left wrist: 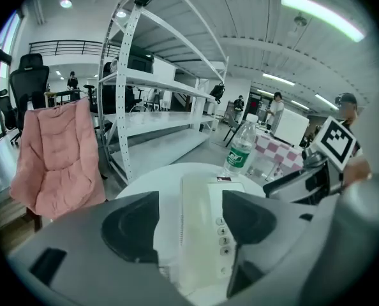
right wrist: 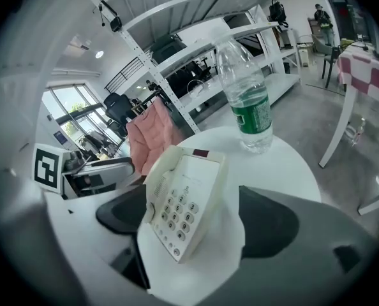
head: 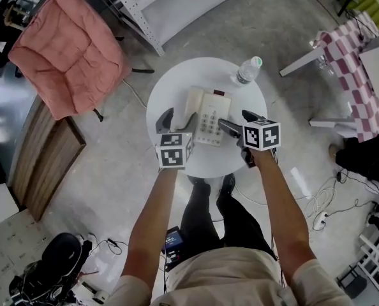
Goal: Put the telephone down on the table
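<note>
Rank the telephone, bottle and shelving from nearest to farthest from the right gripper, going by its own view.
1. Telephone: directly ahead, on the table.
2. Bottle: upright at the table's far edge, to the right.
3. Shelving: behind the bottle, past the table.

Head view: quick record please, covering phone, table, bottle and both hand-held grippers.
telephone: cream desk set, lying flat on the table, handset on its cradle
table: round, white
bottle: clear, green cap, upright near the far right rim, apart from the telephone
left hand-held gripper: jaws apart, at the telephone's left side, gripping nothing
right hand-held gripper: jaws apart, at its right side, gripping nothing
task state: telephone appears set down
</note>
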Motion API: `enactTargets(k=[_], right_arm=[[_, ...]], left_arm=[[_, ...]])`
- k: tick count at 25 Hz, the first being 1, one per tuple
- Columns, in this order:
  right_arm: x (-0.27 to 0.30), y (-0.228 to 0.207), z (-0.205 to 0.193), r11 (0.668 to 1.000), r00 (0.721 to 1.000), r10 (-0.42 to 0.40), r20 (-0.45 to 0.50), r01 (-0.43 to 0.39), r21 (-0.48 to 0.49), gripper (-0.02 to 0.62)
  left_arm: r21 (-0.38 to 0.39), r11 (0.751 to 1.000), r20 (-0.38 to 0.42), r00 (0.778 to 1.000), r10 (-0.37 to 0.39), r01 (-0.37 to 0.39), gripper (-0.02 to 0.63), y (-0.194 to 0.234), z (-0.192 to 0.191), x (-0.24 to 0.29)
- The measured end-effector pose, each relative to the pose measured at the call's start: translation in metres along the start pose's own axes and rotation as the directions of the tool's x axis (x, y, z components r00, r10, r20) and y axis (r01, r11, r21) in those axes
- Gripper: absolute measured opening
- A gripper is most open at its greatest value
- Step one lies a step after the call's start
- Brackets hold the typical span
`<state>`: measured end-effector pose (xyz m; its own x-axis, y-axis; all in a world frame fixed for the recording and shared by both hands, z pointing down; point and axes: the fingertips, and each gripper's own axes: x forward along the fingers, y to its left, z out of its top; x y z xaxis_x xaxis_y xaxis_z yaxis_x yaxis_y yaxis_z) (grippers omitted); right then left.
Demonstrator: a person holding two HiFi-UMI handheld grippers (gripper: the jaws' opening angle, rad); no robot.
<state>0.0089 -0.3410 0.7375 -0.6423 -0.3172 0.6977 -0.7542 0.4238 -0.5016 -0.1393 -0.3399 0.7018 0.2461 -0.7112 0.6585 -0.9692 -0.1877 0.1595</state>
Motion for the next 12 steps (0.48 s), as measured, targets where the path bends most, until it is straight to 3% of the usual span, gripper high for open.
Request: enactTargets(k=[8, 9, 12], right_arm=[[-0.050, 0.033, 0.029, 0.998, 0.997, 0.041, 0.058, -0.038, -0.053, 0.443], [-0.059, 0.039, 0.036, 0.997, 0.996, 0.049, 0.073, -0.044, -0.066, 0.421], [-0.086, 0.066, 0.057, 0.990, 0.987, 0.089, 0.137, -0.072, -0.122, 0.265]], left_arm=[[0.027, 1.000, 0.111, 0.994, -0.016, 0.013, 0.295, -0.005, 0.055, -0.077], [0.035, 0.999, 0.126, 0.992, -0.022, 0.018, 0.295, -0.007, 0.063, -0.086], [0.058, 0.998, 0.166, 0.985, -0.044, 0.035, 0.293, -0.010, 0.083, -0.117]])
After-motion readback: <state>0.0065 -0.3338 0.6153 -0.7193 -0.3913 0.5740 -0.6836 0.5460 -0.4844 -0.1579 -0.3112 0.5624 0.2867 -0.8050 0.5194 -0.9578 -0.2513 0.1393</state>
